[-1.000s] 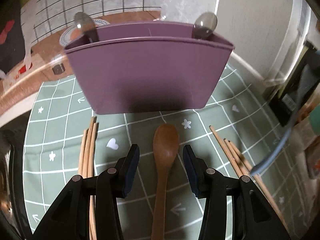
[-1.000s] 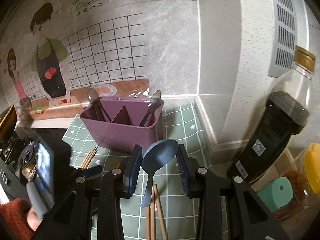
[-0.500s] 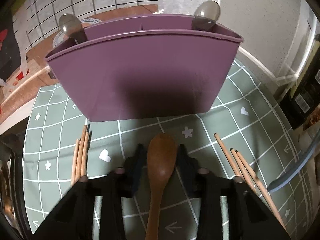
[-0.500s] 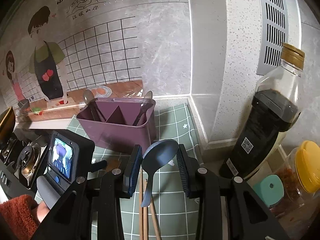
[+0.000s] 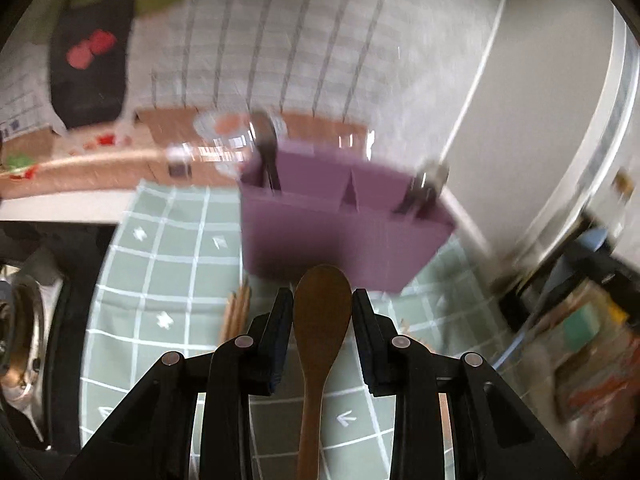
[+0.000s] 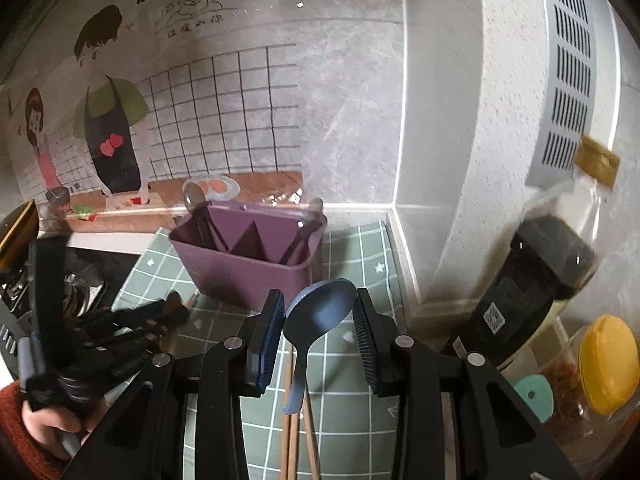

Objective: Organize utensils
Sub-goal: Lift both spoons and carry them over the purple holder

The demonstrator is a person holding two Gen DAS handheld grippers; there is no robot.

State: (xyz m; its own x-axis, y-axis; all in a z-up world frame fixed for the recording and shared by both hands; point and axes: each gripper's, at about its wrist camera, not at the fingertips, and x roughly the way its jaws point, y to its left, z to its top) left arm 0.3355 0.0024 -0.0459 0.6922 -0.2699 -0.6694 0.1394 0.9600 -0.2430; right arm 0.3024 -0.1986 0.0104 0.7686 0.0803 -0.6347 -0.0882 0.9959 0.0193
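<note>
My left gripper (image 5: 322, 306) is shut on the bowl of a brown wooden spoon (image 5: 320, 320) and holds it above the green mat, in front of the purple utensil holder (image 5: 340, 236). The holder has divided compartments with two metal spoons (image 5: 266, 140) standing in it. My right gripper (image 6: 320, 320) is shut on a blue spoon (image 6: 318, 316), its handle hanging down, in front of the same holder (image 6: 248, 264). The left gripper also shows in the right wrist view (image 6: 160, 320).
Wooden chopsticks lie on the green checked mat (image 6: 348, 380) below the right gripper (image 6: 296, 432) and beside the left one (image 5: 236, 312). A dark sauce bottle (image 6: 532, 280) and a yellow-lidded jar (image 6: 600, 368) stand at the right. A stove (image 5: 24, 320) is at the left.
My left gripper closed on the wooden spoon and lifted it off the mat, pulling back from the holder. The right gripper kept holding the blue spoon and shifted slightly.
</note>
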